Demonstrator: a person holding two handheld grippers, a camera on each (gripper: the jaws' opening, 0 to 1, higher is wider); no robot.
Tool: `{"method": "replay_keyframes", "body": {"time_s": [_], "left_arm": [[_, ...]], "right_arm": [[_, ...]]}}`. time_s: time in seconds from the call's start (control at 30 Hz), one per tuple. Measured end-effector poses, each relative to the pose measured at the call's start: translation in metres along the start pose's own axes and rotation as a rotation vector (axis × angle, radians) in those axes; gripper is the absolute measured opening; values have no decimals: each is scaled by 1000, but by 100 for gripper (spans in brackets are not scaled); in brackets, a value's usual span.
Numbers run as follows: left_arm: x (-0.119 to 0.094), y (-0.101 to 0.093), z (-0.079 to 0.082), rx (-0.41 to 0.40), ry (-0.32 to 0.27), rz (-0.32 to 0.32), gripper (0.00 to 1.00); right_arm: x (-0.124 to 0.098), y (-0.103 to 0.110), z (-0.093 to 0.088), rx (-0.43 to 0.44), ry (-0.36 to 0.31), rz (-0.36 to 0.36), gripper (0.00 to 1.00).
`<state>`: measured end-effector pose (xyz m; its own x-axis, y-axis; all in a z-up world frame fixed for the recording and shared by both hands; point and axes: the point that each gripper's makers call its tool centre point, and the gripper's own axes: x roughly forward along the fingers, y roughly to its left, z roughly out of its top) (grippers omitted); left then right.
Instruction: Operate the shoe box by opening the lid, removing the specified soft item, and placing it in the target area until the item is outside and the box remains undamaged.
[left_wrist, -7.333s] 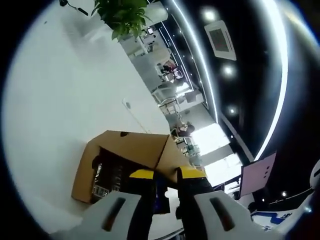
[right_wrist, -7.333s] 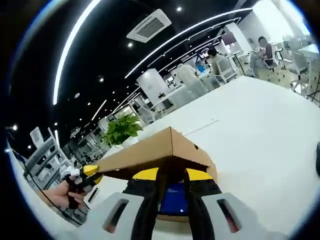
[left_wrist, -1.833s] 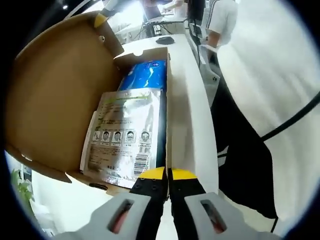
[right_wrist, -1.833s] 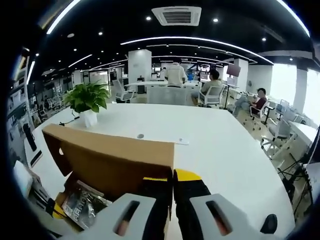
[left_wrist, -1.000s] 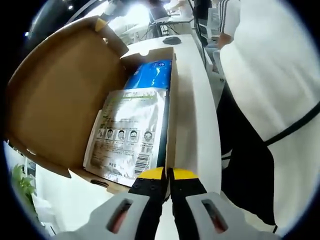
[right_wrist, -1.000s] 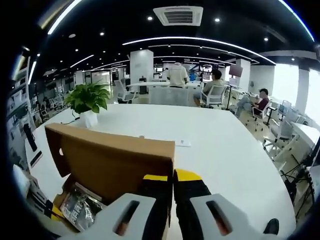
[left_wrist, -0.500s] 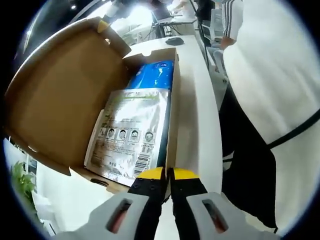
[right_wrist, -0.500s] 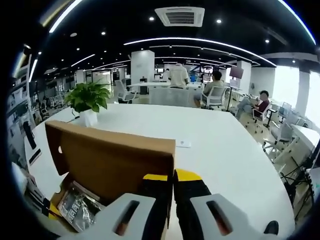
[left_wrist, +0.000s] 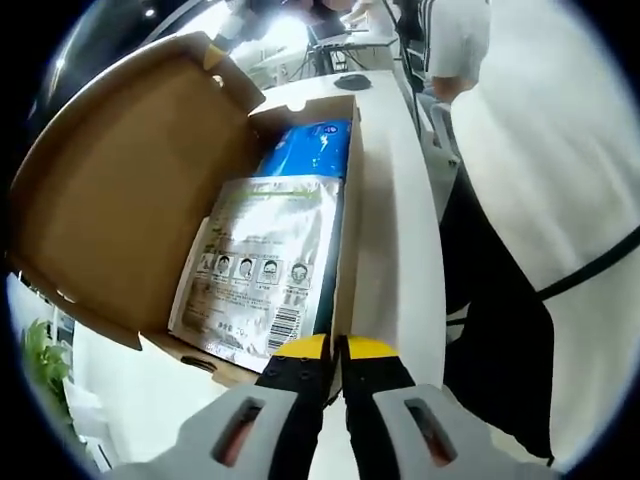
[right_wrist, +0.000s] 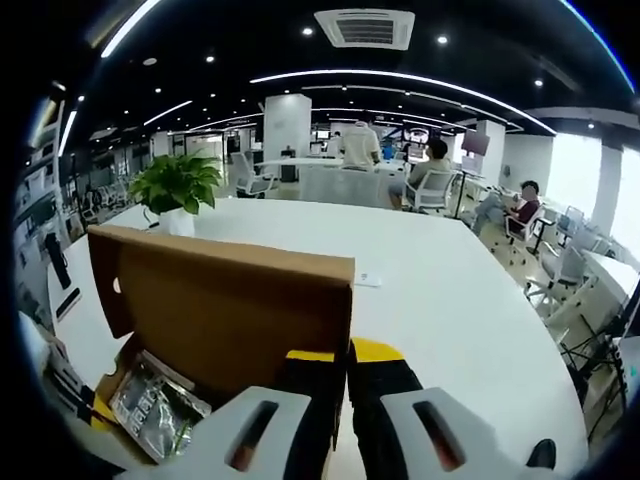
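The brown shoe box (left_wrist: 346, 230) lies open on the white table. Its lid (left_wrist: 120, 190) stands raised at the left. Inside lie a silver pouch (left_wrist: 265, 265) with printed faces and a barcode, and beyond it a blue pack (left_wrist: 305, 150). My left gripper (left_wrist: 335, 348) is shut on the near end of the box's side wall. In the right gripper view, my right gripper (right_wrist: 347, 355) is shut on the edge of the lid (right_wrist: 220, 300), holding it upright. The pouch (right_wrist: 155, 405) shows below the lid. A yellow fingertip (left_wrist: 212, 55) of the right gripper shows at the lid's top corner.
A person in a white top and dark trousers (left_wrist: 540, 200) stands close to the table edge (left_wrist: 405, 260). A computer mouse (left_wrist: 352, 80) lies beyond the box. A potted plant (right_wrist: 175, 185) stands on the wide white table (right_wrist: 450, 300). Seated people (right_wrist: 430, 165) are far behind.
Both views have shifted a little. The lid stays raised, and both grippers keep their hold. The pouch and blue pack have not moved.
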<state>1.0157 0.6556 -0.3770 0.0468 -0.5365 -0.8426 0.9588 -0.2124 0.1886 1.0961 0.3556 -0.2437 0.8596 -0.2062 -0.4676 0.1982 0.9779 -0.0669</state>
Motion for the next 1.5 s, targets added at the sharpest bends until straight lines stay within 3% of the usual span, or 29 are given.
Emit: {"method": "replay_keyframes", "body": {"time_s": [0.63, 0.7, 0.9, 1.0, 1.1, 1.5], "left_arm": [[1, 0, 0, -6, 2, 3, 4], [0, 0, 0, -8, 2, 3, 4], [0, 0, 1, -9, 3, 3, 4], [0, 0, 1, -7, 4, 3, 4], [0, 0, 0, -8, 4, 3, 4], [1, 1, -1, -11, 5, 4, 5]], "right_arm": [[5, 4, -28, -8, 36, 17, 0], [7, 5, -37, 3, 76, 25, 0], [8, 4, -35, 9, 47, 18, 0], [13, 3, -44, 1, 90, 27, 0], [8, 4, -42, -22, 66, 16, 0], [15, 4, -43, -31, 70, 17, 0]]}}
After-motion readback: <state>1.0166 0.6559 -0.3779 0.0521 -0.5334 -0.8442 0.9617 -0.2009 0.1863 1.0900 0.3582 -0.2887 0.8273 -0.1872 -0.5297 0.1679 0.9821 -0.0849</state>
